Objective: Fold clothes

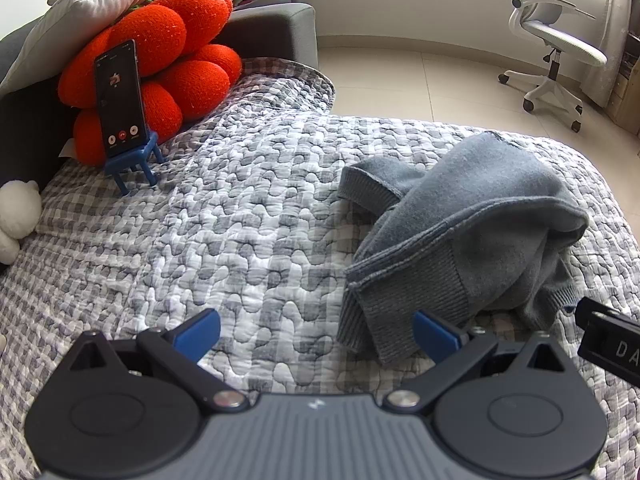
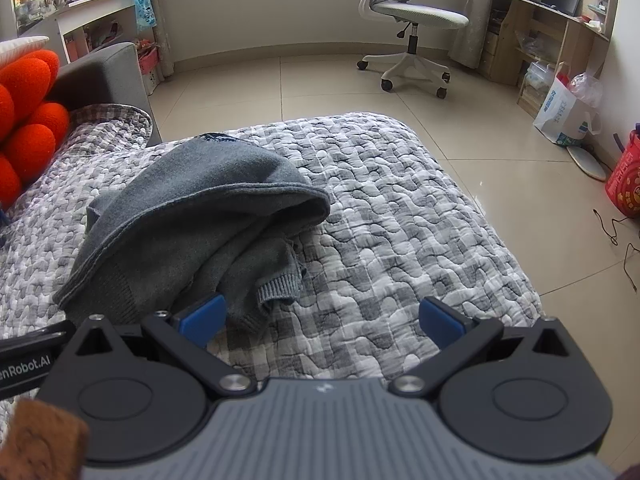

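- Grey sweater [image 1: 460, 232]: crumpled, centre right of frame, on checked quilt [image 1: 224, 216].
- Left gripper [image 1: 316, 332]: jaws wide, empty.
- Right gripper [image 2: 322, 320]: jaws wide, empty.

"enRobot.AI" on the left tool [image 2: 24, 364], "DA" on the right tool [image 1: 612, 344]

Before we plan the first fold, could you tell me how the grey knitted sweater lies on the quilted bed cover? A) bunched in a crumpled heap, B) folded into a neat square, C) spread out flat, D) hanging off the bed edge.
A: the grey knitted sweater sits heaped, its layers overlapping on the quilted bed cover.
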{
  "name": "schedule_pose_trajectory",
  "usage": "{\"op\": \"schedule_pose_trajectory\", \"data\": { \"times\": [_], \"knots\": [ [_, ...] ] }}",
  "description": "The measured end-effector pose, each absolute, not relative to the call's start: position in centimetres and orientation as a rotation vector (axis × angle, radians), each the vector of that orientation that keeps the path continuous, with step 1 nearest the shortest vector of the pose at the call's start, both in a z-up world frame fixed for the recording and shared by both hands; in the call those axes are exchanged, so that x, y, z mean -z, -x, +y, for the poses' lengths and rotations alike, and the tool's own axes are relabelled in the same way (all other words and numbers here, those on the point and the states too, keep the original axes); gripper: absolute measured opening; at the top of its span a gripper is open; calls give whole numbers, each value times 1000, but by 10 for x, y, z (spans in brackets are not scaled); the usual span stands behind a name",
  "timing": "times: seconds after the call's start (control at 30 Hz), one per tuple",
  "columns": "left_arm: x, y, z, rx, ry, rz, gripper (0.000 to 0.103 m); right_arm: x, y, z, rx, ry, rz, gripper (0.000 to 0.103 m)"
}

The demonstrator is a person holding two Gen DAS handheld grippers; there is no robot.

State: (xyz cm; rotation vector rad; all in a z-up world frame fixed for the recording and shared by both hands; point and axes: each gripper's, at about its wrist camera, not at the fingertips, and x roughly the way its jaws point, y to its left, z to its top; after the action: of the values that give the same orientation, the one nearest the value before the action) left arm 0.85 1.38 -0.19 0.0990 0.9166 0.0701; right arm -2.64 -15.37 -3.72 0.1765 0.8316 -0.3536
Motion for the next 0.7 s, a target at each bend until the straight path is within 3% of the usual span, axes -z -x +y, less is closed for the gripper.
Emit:
{"op": "schedule_pose_trajectory", "data": {
  "times": [0.7],
  "knots": [
    [15,-37,32,-37,-44,899,103,49,2,-157,260,-236,854,103]
  ]
}}
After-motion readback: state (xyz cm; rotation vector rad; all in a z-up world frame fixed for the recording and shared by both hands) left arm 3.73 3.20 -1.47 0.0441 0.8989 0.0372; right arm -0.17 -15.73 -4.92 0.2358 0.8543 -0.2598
